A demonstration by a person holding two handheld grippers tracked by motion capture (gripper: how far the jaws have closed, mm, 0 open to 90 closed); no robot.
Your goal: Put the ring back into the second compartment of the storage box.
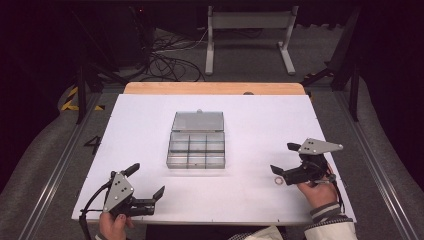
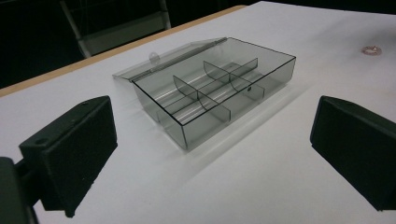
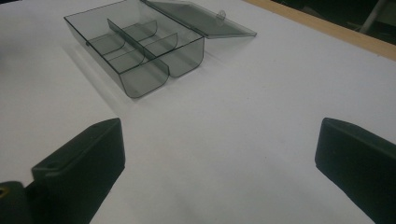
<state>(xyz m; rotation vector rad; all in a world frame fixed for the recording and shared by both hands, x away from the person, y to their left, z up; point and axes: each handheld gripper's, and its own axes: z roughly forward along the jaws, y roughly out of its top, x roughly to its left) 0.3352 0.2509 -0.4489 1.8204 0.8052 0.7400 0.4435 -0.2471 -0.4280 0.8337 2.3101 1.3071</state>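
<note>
A clear smoky plastic compartment box [image 1: 196, 146] sits at the centre of the white tabletop [image 1: 250, 120] in the high view, its hinged lid [image 1: 198, 121] folded flat open behind it (dividers split the inside into small cells). The left gripper [image 1: 148, 182] rests at the lower left of the frame with its jaws spread apart, holding nothing. The right gripper [image 1: 285, 157] is at the lower right, jaws likewise wide and empty. A small pale ring [image 1: 277, 181] lies on the table just beside the right gripper, well apart from the box.
</note>
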